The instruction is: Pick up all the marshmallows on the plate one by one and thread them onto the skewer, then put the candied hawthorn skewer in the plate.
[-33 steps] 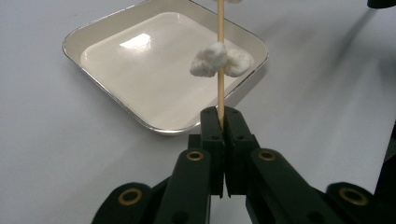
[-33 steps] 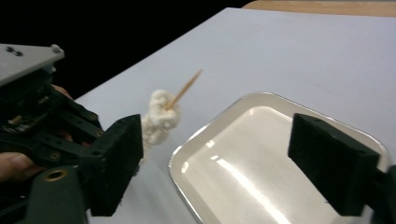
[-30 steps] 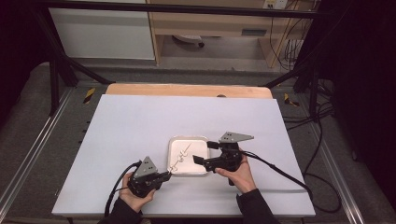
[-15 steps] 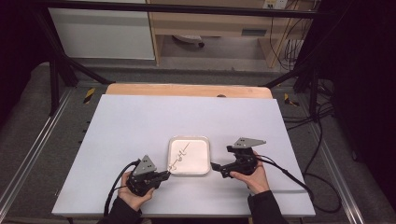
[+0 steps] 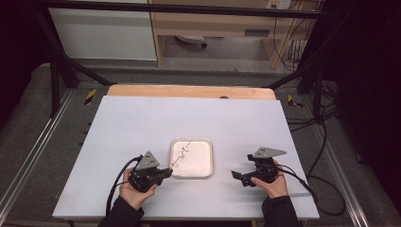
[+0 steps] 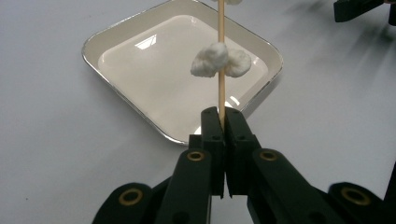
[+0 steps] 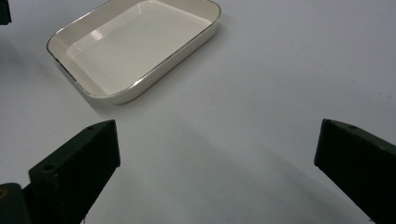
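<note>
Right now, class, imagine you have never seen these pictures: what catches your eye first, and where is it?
The thin wooden skewer stands out, pinched in the left claw and carrying white fluffy lumps above the near edge of the cream tray. The tray sits near the middle of the white table. To its right, the right claw is wide open and holds nothing.

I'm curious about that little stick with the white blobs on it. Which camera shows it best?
The left gripper view: the skewer rises close up from shut jaws, one fluffy white lump plainly threaded on it. The high view shows the skewer small, slanting over the dish.
</note>
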`<state>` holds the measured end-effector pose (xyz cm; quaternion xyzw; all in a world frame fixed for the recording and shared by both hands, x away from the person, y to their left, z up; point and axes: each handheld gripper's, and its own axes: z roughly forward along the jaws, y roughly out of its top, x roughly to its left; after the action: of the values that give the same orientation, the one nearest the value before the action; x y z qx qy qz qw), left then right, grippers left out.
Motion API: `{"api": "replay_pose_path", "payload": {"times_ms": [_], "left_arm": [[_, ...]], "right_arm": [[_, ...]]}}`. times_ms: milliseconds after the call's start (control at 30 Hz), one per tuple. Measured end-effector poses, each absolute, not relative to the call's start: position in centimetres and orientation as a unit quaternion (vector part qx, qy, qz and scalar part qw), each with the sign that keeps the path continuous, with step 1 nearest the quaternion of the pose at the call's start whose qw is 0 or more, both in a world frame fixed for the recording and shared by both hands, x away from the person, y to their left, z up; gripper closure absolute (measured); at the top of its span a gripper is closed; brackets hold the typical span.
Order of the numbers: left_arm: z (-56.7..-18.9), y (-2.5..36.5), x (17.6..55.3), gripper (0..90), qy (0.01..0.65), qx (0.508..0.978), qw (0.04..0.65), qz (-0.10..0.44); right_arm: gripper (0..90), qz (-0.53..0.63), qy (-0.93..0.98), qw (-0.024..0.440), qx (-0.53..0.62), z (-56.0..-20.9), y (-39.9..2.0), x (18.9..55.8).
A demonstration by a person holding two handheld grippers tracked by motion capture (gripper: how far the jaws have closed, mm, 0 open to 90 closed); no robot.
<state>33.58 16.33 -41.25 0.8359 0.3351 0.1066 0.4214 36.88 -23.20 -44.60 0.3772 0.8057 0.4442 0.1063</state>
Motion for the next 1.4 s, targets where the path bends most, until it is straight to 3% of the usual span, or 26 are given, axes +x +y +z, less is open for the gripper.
{"api": "replay_pose_path", "payload": {"times_ms": [633, 1400], "left_arm": [[-40.4, 14.4, 36.6, 88.1, 0.355, 0.836, 0.406, 0.106], [-43.0, 11.7, 38.0, 88.1, 0.374, 0.855, 0.342, 0.108]], "right_arm": [[1.1, 0.436, 0.803, 0.119, 0.389, -45.6, -25.4, 36.0], [1.3, 0.438, 0.803, 0.116, 0.388, -45.7, -25.6, 35.7]]}}
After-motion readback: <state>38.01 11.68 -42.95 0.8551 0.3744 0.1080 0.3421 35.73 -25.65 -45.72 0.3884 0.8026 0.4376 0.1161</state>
